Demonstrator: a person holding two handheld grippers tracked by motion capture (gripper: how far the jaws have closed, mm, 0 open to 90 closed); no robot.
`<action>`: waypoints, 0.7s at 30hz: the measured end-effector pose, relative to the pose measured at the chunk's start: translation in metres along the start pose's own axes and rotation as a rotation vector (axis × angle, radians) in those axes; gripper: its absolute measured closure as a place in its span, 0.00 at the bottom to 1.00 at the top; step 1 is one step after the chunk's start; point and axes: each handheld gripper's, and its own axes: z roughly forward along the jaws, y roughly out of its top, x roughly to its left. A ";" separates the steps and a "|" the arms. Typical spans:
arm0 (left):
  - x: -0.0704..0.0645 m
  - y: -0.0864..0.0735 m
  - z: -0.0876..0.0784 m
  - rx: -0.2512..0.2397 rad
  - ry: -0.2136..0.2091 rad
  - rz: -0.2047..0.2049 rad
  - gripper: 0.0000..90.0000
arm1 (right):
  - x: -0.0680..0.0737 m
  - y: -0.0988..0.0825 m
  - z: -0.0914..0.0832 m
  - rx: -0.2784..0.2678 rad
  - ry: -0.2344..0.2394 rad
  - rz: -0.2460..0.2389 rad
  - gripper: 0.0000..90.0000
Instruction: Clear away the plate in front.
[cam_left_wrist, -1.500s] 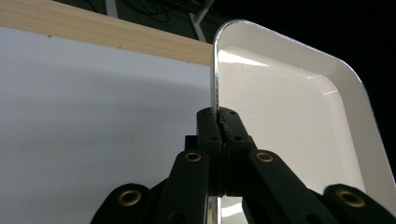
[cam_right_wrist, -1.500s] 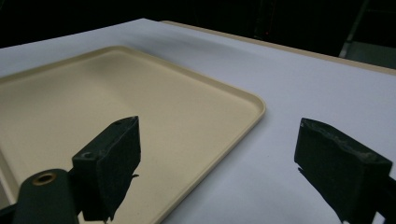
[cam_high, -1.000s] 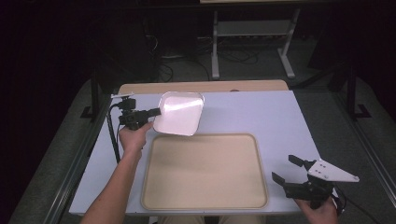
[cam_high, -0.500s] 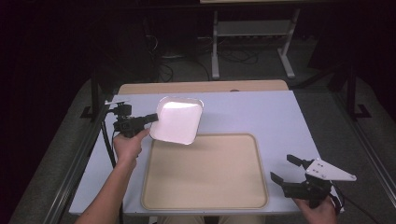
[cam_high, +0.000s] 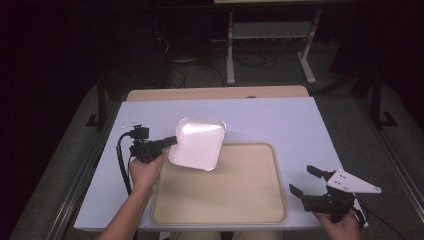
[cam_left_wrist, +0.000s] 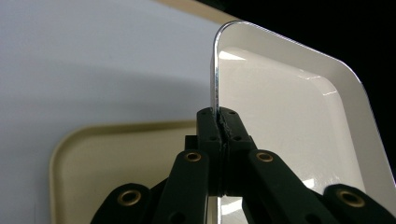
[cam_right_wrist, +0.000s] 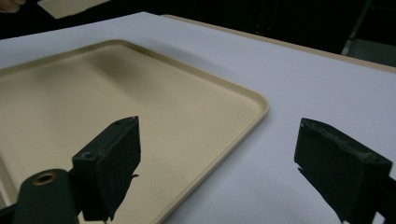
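from the high view, my left gripper (cam_high: 172, 141) pinches the left rim of a small white square plate (cam_high: 197, 145) and holds it tilted above the table, its near corner hanging over the far left corner of the beige serving tray (cam_high: 220, 210); my left hand (cam_high: 145, 170) sits just left of the tray, with the gripper's black cable looping beside it; the tray lies flat on the pale blue table top (cam_high: 290, 125), which rests on a wooden board that shows along the far edge; my right gripper (cam_high: 305, 182) rests at the tray's near right corner, just off its rim, jaws spread wide with nothing between them, the grey three-cornered plate on top of it pointing right; my right hand (cam_high: 340, 227) grips it from below.

in the left gripper view, my jaws are pressed together on the thin edge of the white plate (cam_left_wrist: 289, 112), which rises edge-on from between the pads; the plate's glossy inner face turns to the right, and below and to the left i see a rounded corner of the beige tray (cam_left_wrist: 116, 154) on the pale table (cam_left_wrist: 93, 56).

in the right gripper view, my two black pads stand well apart over the table (cam_right_wrist: 303, 79); the left pad hangs above the tray (cam_right_wrist: 140, 93), the right one above bare table, the tray's rounded corner between them.
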 end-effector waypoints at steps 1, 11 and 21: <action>0.000 -0.003 0.001 -0.002 0.011 -0.005 0.99 | 0.000 0.000 -0.001 0.000 0.000 -0.002 0.15; 0.000 -0.026 0.009 0.010 0.023 -0.027 0.99 | 0.001 0.000 -0.003 -0.006 0.002 -0.005 0.15; -0.003 -0.050 0.013 -0.004 0.066 -0.043 0.99 | 0.002 0.000 -0.003 -0.002 -0.003 -0.009 0.15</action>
